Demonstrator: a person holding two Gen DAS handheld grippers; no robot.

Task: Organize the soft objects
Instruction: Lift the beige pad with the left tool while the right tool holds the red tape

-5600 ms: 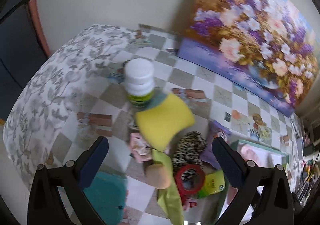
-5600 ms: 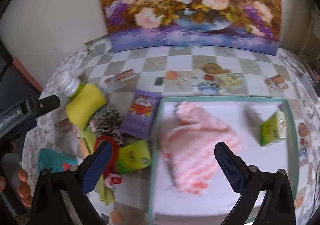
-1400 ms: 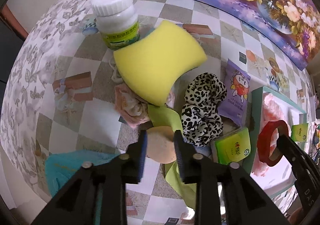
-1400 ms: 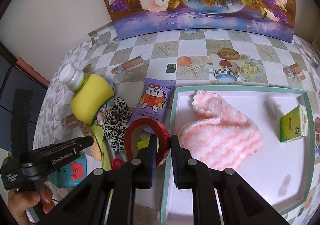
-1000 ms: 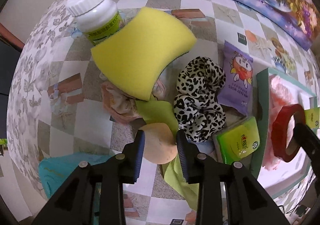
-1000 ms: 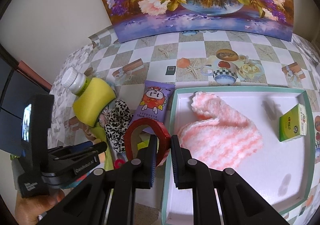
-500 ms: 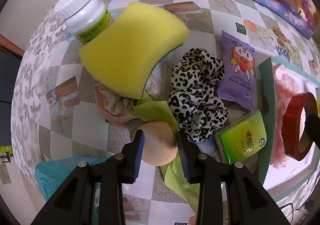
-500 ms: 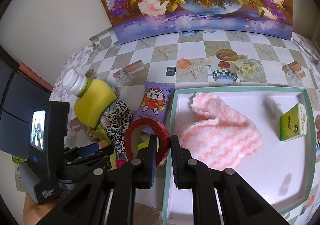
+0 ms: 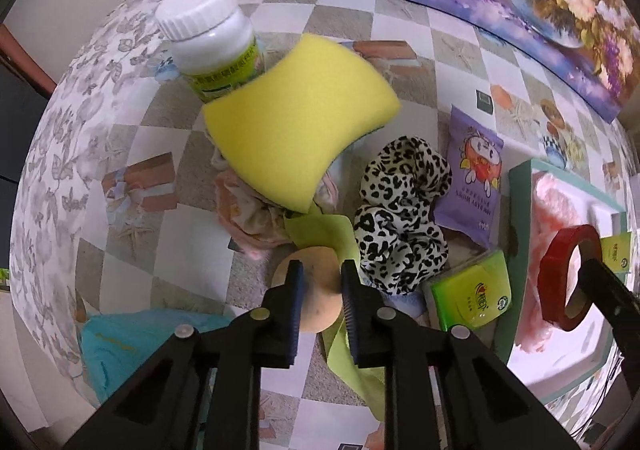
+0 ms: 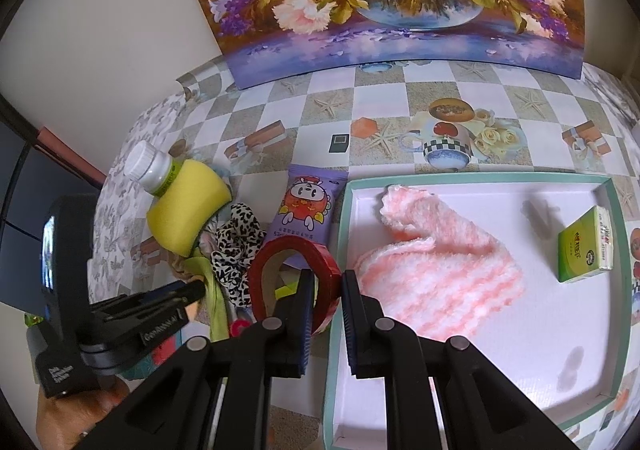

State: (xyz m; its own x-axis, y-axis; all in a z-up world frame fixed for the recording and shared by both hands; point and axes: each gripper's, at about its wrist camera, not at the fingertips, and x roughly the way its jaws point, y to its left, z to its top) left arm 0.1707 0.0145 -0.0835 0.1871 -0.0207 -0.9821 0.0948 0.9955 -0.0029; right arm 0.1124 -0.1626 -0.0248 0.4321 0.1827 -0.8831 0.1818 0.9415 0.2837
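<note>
Left gripper [image 9: 321, 282] clamped on the tan round sponge [image 9: 310, 290], low in the pile at the near edge of the bench [image 9: 132, 234]; right gripper [image 10: 325, 292] pinching the wall of the red tape roll [image 10: 294, 270], held just over the near-left rim of the tray [image 10: 334, 382]. Probable step in hand: lifting the soft sponge out and carrying it to the tray. Advised: rise straight up before any sideways travel, since the green cloth strip [image 9: 344, 358] lies touching the sponge, seemingly under it, and may drag along. Keep grip pressure modest; the sponge looks compressible and could squirt out if squeezed harder. Just beyond, the leopard scrunchie [image 9: 400, 217] and a crumpled pink cloth [image 9: 248, 213] crowd the sponge on both sides; avoid snagging either. Farther off, the yellow sponge [image 9: 296, 133] leans on the white bottle [image 9: 212, 45]; a knock there could topple it. In the tray, the pink knitted cloth [image 10: 432, 270] and green box [image 10: 584, 250] leave bare floor near the front for set-down.
</note>
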